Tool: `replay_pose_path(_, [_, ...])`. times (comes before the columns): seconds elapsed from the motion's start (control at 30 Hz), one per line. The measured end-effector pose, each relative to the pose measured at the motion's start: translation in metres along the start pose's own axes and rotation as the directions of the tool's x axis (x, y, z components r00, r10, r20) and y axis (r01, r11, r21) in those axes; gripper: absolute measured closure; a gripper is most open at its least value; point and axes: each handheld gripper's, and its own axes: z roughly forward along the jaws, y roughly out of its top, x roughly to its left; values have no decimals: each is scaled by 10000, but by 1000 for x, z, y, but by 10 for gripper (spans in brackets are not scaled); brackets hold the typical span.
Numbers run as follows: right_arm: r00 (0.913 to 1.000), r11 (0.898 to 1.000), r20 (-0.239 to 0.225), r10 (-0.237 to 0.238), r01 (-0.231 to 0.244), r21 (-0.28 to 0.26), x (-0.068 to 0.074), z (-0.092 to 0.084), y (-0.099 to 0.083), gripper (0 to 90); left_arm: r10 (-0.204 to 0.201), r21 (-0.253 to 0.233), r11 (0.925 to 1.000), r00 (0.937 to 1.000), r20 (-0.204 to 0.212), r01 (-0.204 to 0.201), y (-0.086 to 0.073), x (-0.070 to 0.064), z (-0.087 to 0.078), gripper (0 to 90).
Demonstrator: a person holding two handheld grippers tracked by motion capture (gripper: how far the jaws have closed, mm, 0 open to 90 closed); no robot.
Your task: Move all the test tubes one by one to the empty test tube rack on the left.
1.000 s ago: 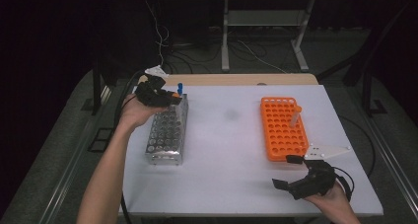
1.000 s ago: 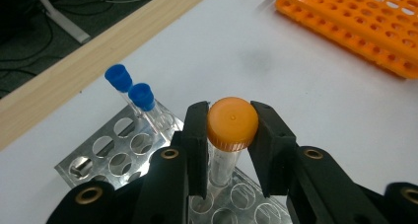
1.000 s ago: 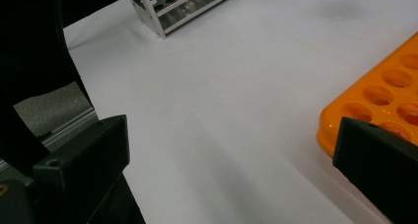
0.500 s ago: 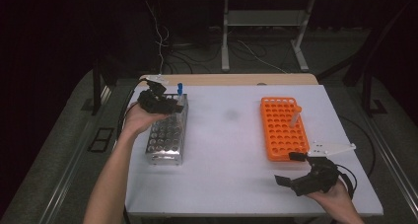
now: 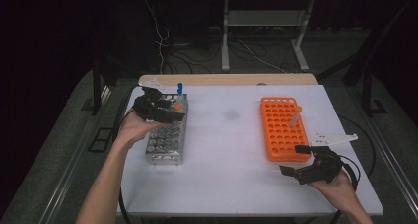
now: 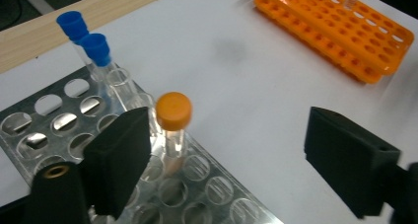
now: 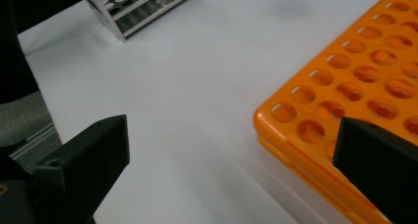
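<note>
Nearest, at the near right of the bench (image 5: 231,150): right tool (image 5: 300,161), jaws spread wide, nothing between them, just off the near corner of the orange rack (image 5: 283,128).

Farther, at the left: left tool (image 6: 226,155), jaws just opened wide, gripping nothing. Orange-capped tube (image 6: 173,130) upright in a far-row well of the metal rack (image 5: 166,135), close beside one pad but clear of it, apparently just released.

Handling, as a judgement: light, stiff, thin-walled clear plastic, smooth and slippery on the barrel, likely to tilt in a loose well. Best taken just under the cap, square on, with a modest squeeze and a straight lift.

Two blue-capped tubes (image 6: 88,44) beyond, crowding any approach from the far side.

Farthest, a clear tube (image 5: 295,116) leaning in the orange rack, cut off at the top edge of the left gripper view. Contents of every tube hard to make out.
</note>
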Motion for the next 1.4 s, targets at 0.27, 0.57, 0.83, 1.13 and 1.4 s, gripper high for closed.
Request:
replay_pose_path(0.27, [9997, 9999, 237, 82, -84, 86, -14, 0, 8, 4, 212, -106, 9997, 9998, 1, -212, -8, -24, -5, 0])
replay_pose_path(0.57, [9989, 9996, 444, 150, -160, 240, -26, 0, 17, 4, 609, -365, 9975, 9980, 160, -603, -17, -49, -8, 0])
replay_pose_path(0.83, [9969, 9990, 763, 179, -210, 405, -41, 0, 28, 4, 810, -495, 9956, 9960, 376, -791, -26, -63, -9, 0])
replay_pose_path(1.13, [9951, 9991, 946, 295, -321, 260, -63, 1, 38, 5, 949, -693, 9935, 9939, 570, -908, -41, -79, -10, 0])
replay_pose_path(1.4, [9938, 9986, 987, 517, -526, 68, -81, 6, 40, 5, 959, -1130, 9896, 9937, 585, -889, -55, -92, -13, 0])
